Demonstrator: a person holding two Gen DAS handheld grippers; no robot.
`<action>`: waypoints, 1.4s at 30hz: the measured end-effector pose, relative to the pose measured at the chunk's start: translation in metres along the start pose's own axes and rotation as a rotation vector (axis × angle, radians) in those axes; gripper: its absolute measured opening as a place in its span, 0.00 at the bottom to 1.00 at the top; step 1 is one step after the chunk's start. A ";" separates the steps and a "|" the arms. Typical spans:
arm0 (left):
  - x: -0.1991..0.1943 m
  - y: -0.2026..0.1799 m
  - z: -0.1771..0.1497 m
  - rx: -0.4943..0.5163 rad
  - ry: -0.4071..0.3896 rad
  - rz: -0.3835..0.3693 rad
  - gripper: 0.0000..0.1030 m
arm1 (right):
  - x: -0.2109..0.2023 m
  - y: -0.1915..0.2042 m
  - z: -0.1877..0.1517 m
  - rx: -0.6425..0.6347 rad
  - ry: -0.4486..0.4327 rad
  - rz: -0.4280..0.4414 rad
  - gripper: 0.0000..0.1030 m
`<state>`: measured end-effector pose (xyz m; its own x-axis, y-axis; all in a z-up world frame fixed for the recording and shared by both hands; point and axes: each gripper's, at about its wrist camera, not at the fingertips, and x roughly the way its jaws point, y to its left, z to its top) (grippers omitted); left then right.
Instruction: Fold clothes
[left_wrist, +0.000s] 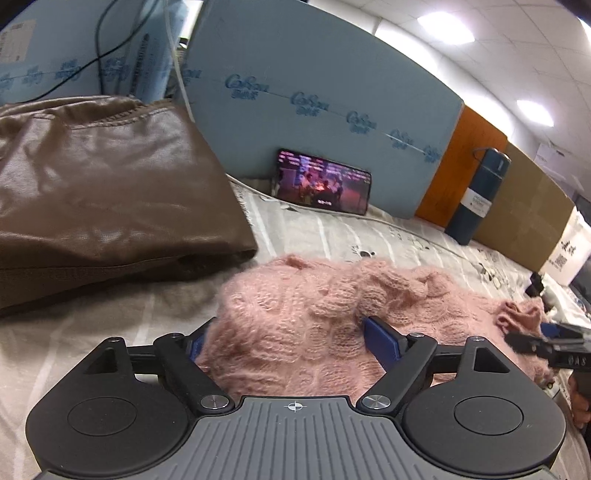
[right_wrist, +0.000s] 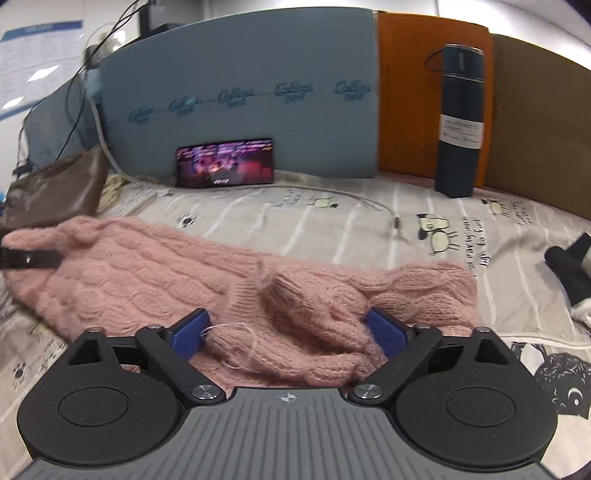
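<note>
A pink cable-knit sweater (left_wrist: 314, 314) lies bunched on a printed bedsheet (left_wrist: 332, 229). My left gripper (left_wrist: 291, 338) is open, its blue pads on either side of the sweater's left end, the knit bulging between them. My right gripper (right_wrist: 290, 330) is open too, its blue pads (right_wrist: 384, 328) straddling a ribbed fold at the sweater's (right_wrist: 166, 269) right part. The right gripper also shows in the left wrist view (left_wrist: 546, 339) at the far right. The left gripper's finger (right_wrist: 29, 258) shows at the left edge of the right wrist view.
A folded brown leather garment (left_wrist: 103, 192) lies at the left. A lit phone (right_wrist: 225, 162) leans on a blue foam board (right_wrist: 240, 92). A dark blue flask (right_wrist: 460, 122) stands by orange and brown boards. A white cable (right_wrist: 351, 199) and a dark object (right_wrist: 572, 266) lie on the sheet.
</note>
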<state>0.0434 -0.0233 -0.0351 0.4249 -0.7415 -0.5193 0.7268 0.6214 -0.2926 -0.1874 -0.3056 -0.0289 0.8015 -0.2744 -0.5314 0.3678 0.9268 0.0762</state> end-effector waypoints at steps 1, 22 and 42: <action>0.002 -0.002 0.000 0.007 0.003 -0.005 0.82 | -0.002 -0.003 0.000 0.011 -0.011 -0.020 0.55; -0.036 -0.013 0.017 0.063 -0.235 -0.039 0.24 | -0.100 -0.108 0.051 0.500 -0.585 -0.026 0.16; -0.022 -0.014 0.024 0.271 -0.199 0.167 0.89 | -0.078 -0.151 -0.012 0.684 -0.477 -0.315 0.47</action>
<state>0.0373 -0.0217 -0.0006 0.6273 -0.6865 -0.3677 0.7434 0.6685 0.0201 -0.3111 -0.4214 -0.0088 0.6705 -0.7096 -0.2166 0.6829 0.4762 0.5539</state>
